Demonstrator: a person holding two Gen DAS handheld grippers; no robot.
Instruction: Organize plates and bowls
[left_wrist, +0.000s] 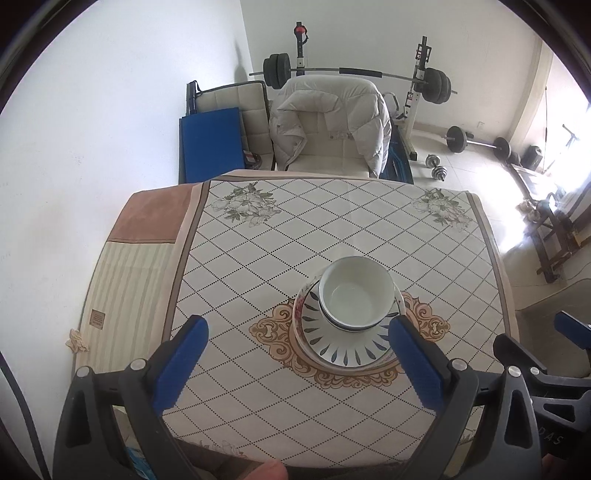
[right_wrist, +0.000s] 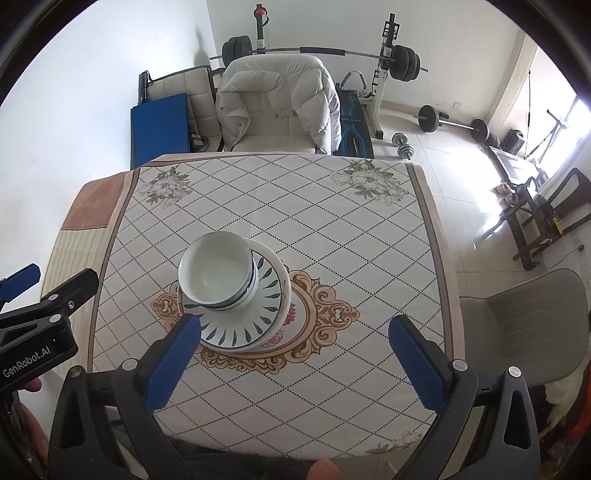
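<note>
White bowls (left_wrist: 356, 293) with a blue rim line sit nested on a blue-leaf plate (left_wrist: 343, 345), which rests on a rose-patterned plate (left_wrist: 298, 306), in the middle of the table. The same stack shows in the right wrist view: bowls (right_wrist: 216, 271), leaf plate (right_wrist: 243, 328), rose plate (right_wrist: 286, 325). My left gripper (left_wrist: 299, 334) is open and empty, held above the table with the stack near its right finger. My right gripper (right_wrist: 295, 332) is open and empty, with the stack near its left finger.
The table wears a diamond-pattern cloth (left_wrist: 258, 258). A chair draped with a white jacket (left_wrist: 328, 125) stands at the far edge. A weight bench with a barbell (left_wrist: 354, 72) is behind it. A grey chair (right_wrist: 524, 325) stands at the table's right side.
</note>
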